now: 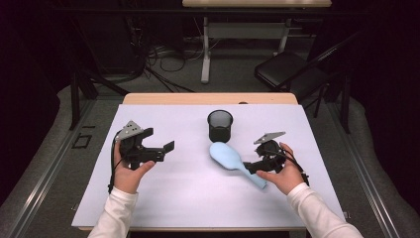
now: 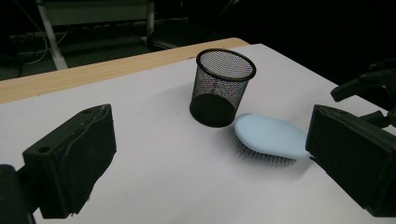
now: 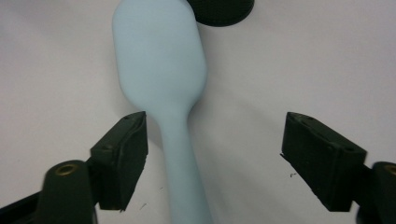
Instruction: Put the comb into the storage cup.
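We find the light-blue hairbrush (image 1: 233, 161) lying bristles-down on the white tabletop (image 1: 188, 198), its head just beside the black mesh cup (image 1: 220, 125) and its handle pointing toward the person's right. The brush is not in the cup, so we judge that the placing remains undone.

The right hand-held gripper (image 3: 212, 158) straddles the handle with its jaws spread wide. In the right gripper view the handle runs close to one pad (image 3: 123, 154) and well clear of the other; neither pad presses on it, so nothing is gripped.

The left hand-held gripper (image 2: 205, 163) hangs wide open and empty, well apart from the brush, aimed toward the cup.

We judge that closing on the handle, lifting and transfer are all left to do.
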Demonstrator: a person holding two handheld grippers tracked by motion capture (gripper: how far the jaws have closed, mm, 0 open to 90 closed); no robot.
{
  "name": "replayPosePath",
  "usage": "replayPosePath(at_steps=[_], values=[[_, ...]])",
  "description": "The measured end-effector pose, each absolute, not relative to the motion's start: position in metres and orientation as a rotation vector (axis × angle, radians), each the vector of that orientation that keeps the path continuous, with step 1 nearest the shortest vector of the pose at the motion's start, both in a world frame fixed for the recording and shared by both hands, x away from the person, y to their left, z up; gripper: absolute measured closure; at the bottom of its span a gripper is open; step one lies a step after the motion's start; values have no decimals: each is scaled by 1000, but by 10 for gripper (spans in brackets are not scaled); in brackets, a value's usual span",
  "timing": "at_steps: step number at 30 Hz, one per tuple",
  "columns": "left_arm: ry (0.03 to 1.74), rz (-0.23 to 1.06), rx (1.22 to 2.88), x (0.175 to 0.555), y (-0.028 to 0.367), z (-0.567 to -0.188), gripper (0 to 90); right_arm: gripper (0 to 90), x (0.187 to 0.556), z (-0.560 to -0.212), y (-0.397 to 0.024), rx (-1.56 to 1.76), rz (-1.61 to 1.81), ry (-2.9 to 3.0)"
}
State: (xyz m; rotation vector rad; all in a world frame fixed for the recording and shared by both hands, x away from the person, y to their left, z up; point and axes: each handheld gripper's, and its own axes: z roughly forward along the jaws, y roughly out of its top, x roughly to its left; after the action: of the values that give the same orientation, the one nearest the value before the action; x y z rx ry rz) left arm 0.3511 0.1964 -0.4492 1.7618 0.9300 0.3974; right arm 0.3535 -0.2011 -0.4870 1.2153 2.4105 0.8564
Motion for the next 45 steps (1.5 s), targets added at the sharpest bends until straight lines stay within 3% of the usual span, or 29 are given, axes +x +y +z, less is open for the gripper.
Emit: replayPosePath(at_steps=[12, 45], values=[[932, 394, 1762, 351, 197, -449, 20, 0, 363, -490, -197, 1251, 840, 2453], [931, 398, 1756, 351, 198, -449, 20, 13, 381, -511, -177, 1156, 658, 2556]])
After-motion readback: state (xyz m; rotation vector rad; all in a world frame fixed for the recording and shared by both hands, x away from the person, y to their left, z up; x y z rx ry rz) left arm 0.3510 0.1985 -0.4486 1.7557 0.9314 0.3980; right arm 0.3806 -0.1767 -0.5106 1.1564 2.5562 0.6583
